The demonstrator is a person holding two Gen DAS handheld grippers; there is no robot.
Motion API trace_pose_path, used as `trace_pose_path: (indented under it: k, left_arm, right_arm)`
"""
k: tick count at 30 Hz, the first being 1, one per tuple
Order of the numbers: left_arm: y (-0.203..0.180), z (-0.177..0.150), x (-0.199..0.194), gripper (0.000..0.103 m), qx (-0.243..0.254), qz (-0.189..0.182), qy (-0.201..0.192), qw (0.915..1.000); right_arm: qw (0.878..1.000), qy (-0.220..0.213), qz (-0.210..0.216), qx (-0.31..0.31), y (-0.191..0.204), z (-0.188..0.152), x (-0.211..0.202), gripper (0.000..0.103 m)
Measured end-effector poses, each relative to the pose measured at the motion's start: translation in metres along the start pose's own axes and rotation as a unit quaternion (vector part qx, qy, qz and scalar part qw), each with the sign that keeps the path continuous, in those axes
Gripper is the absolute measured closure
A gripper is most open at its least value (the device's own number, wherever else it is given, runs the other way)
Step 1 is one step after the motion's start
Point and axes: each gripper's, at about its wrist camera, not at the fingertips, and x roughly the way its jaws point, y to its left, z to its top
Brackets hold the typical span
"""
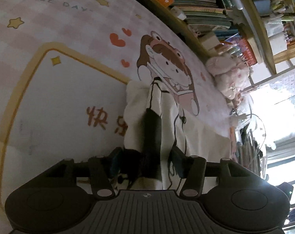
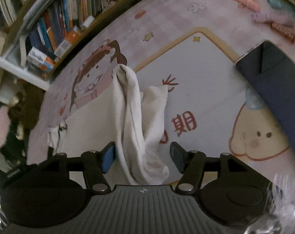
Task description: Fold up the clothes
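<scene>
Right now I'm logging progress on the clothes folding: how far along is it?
Early. Done: nothing looks neatly folded yet. In hand: the white garment lies bunched on the mat, running between the right gripper fingers, and its black-trimmed part between the left gripper fingers; neither visibly clamps it. Left: grip, flatten and fold it.

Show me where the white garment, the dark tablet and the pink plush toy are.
white garment [image 2: 131, 117], right wrist view, on the bunched hanging fold
dark tablet [image 2: 274, 78], right wrist view, on its dark cover
pink plush toy [image 1: 227, 74], left wrist view, on its fluffy body
</scene>
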Motion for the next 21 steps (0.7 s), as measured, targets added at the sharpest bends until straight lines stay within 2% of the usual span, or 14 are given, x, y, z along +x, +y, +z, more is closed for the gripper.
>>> trace_pose_path:
  k: [1, 2, 4, 7, 10, 14, 17, 18, 19, 21]
  left_arm:
    - [-0.001, 0.0, 0.001, 0.052, 0.001, 0.003, 0.002, 1.0]
    - [-0.003, 0.0, 0.003, 0.052, 0.002, 0.006, 0.004, 1.0]
    - [-0.006, 0.0, 0.005, 0.068, 0.004, 0.012, 0.007, 0.9999]
    - [-0.01, -0.002, 0.007, 0.08, 0.01, 0.018, 0.007, 0.9998]
    - [-0.02, -0.003, 0.003, 0.085, 0.035, 0.027, -0.001, 0.999]
    - [-0.031, -0.005, -0.005, 0.084, 0.066, 0.036, -0.014, 0.9971]
    - [-0.026, -0.005, -0.002, 0.078, 0.057, 0.041, 0.002, 0.9975]
    - [-0.024, -0.005, -0.002, 0.072, 0.05, 0.041, 0.004, 0.9979]
    - [-0.021, -0.005, -0.001, 0.071, 0.042, 0.039, 0.004, 0.9983]
    - [-0.017, -0.004, 0.002, 0.053, 0.029, 0.035, 0.012, 0.9989]
  right_arm:
    - [1.0, -0.001, 0.007, 0.004, 0.0, 0.001, 0.002, 0.048]
    - [1.0, 0.0, 0.014, 0.007, 0.001, 0.001, 0.004, 0.063]
    - [1.0, 0.006, 0.017, -0.002, 0.006, -0.001, 0.01, 0.068]
    - [0.999, 0.005, 0.008, -0.035, 0.016, -0.004, 0.011, 0.076]
    - [0.998, -0.005, 0.006, -0.056, 0.021, -0.007, 0.008, 0.082]
    - [0.994, -0.027, 0.001, -0.105, 0.034, -0.011, -0.003, 0.084]
    - [0.992, -0.026, -0.006, -0.121, 0.035, -0.012, -0.005, 0.081]
    - [0.993, -0.02, -0.012, -0.117, 0.033, -0.011, -0.004, 0.078]
    - [0.994, -0.015, -0.019, -0.109, 0.031, -0.01, -0.002, 0.071]
    - [0.996, -0.009, -0.021, -0.081, 0.021, -0.008, -0.001, 0.063]
